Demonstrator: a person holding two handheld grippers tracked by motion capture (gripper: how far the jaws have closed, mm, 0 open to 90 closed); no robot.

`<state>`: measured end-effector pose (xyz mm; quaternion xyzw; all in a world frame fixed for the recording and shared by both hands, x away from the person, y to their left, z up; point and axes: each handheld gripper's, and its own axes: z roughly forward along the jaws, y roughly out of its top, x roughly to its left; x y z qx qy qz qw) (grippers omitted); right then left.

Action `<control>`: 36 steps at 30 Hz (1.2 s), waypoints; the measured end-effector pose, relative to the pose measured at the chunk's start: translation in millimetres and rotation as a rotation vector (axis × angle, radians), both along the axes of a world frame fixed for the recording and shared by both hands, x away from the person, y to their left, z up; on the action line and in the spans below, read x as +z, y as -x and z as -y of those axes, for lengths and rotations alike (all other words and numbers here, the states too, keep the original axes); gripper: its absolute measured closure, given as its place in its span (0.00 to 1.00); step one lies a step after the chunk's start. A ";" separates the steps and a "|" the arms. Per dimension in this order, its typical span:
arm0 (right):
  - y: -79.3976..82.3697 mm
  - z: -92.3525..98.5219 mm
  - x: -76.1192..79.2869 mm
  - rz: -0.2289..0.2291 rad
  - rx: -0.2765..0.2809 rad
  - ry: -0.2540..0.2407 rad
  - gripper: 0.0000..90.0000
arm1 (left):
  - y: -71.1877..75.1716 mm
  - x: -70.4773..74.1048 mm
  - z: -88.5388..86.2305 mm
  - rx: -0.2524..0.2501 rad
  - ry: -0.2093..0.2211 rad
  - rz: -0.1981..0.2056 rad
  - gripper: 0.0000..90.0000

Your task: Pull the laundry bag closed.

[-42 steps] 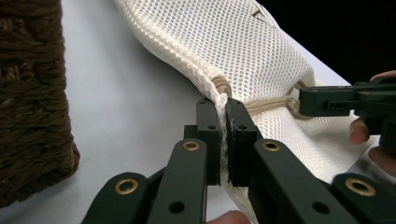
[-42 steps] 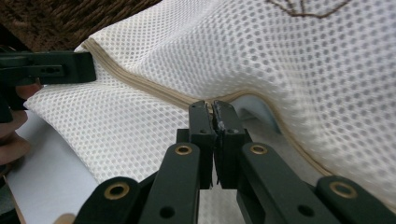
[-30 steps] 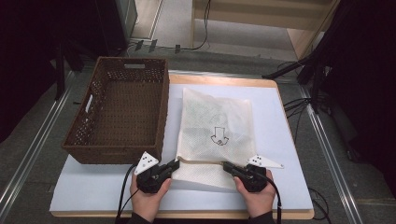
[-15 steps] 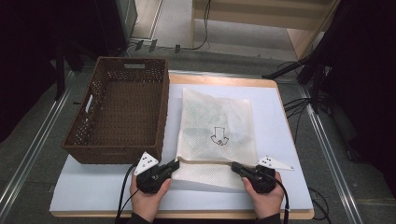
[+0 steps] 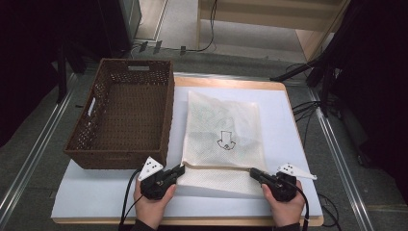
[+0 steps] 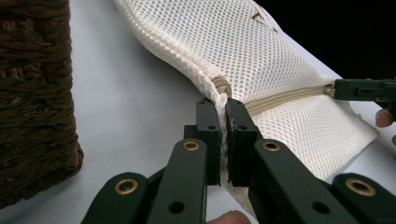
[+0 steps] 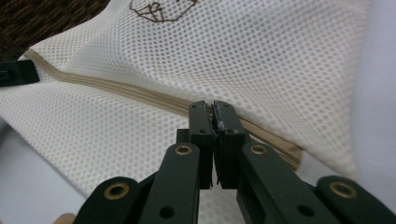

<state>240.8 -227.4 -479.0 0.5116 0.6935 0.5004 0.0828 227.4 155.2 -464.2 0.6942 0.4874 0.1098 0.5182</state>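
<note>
A white mesh bag (image 5: 223, 130) with a small printed figure lies flat on the white mat (image 5: 96, 192). A beige zipper (image 5: 216, 167) runs across the bag near its front edge. My left gripper (image 5: 182, 168) is shut on the bag's left corner at the zipper's end; in the left gripper view the jaws (image 6: 222, 105) pinch the mesh fabric (image 6: 243, 60). My right gripper (image 5: 252, 172) is shut on the zipper farther right; in the right gripper view its tips (image 7: 213, 109) clamp a small piece on the zipper tape (image 7: 116, 86).
A dark woven basket (image 5: 166, 115) stands left of the bag, close to my left gripper, and its wall (image 6: 32, 93) shows beside the jaws. The mat's right edge lies just past my right hand. Cables and stand legs lie on the floor behind the table.
My right gripper has slid to the right along the zipper, away from the left gripper. The left gripper and the bag's corner have stayed in place.
</note>
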 end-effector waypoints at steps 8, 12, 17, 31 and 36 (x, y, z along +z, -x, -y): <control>2.5 16.4 -0.2 -0.007 -0.025 -0.004 0.98 | 0.4 0.2 0.1 0.000 -0.005 0.002 0.96; 3.0 22.4 -0.2 -0.008 -0.038 -0.009 0.98 | 0.3 0.2 0.0 0.001 -0.004 0.002 0.96; 5.2 33.0 -0.8 -0.016 -0.061 -0.009 0.98 | 0.3 0.1 0.0 -0.001 -0.002 0.002 0.96; 5.4 45.5 -2.1 -0.020 -0.076 -0.009 0.97 | 0.8 -0.3 0.8 -0.001 -0.019 0.005 0.96; 6.9 51.5 0.3 0.006 -0.114 -0.030 0.80 | 0.5 0.8 -6.8 0.005 -0.009 0.025 0.88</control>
